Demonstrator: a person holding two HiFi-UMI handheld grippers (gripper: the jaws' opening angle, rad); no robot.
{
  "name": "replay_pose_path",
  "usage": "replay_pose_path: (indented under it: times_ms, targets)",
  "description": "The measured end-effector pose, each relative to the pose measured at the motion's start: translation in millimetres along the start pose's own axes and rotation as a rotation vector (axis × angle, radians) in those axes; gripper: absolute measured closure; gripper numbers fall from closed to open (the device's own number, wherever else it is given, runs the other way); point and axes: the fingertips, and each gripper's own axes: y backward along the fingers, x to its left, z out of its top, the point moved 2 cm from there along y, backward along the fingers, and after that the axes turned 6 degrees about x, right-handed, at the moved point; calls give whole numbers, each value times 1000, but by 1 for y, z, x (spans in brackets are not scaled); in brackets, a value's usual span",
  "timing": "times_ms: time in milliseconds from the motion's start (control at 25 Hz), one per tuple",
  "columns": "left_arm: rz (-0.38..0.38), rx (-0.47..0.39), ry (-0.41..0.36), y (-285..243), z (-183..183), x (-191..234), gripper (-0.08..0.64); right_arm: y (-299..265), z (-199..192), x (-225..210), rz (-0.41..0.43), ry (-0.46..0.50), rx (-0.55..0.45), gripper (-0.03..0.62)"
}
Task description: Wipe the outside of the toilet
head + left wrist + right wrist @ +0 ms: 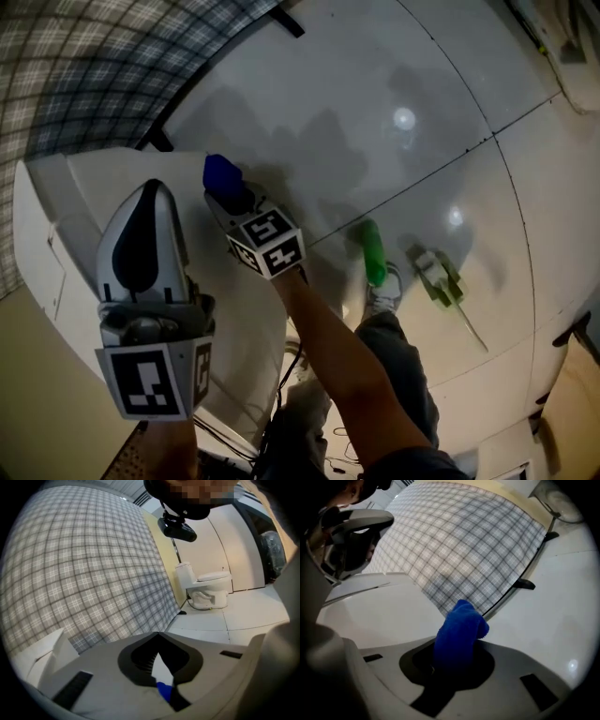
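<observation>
White glossy toilet body (84, 183) stands against grey plaid wall (84, 56) | blue fuzzy cloth (459, 630) pinched in right gripper (452, 660), at the body's edge | left gripper (159, 658) pressed together, empty, over the body | green plastic bottle (373, 253) and green long-handled tool (439, 279) lie on pale floor tiles (403, 56).

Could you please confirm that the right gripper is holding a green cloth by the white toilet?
Not quite: the cloth in the right gripper's fingers is blue, not green, as the right gripper view shows. The rest holds: it is by the white toilet.
</observation>
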Motion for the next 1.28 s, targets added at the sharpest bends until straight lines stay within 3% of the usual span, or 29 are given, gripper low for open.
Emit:
replay_pose_path:
  times_ms: [240,400,520,800,1080,1280]
  targets:
    - [66,101,91,-11,-14,20,543,-66,-5,-32,54,-38,45,517]
    - [99,75,140,-9,-11,33,543,-90,-22,-40,80,-40,93,517]
    - [97,42,106,-10,-5,30,543,-91,-35,-40,90,-26,115,517]
    - [55,82,34,-17,-16,16,543,-22,-84,-20,52,-41,171,517]
    - [-40,49,-19,-19,-23,-14,543,87,-145,28,-46,-137,203,517]
    - [-123,23,-64,0,-21,-49,543,132,-192,53,-102,-169,219,517]
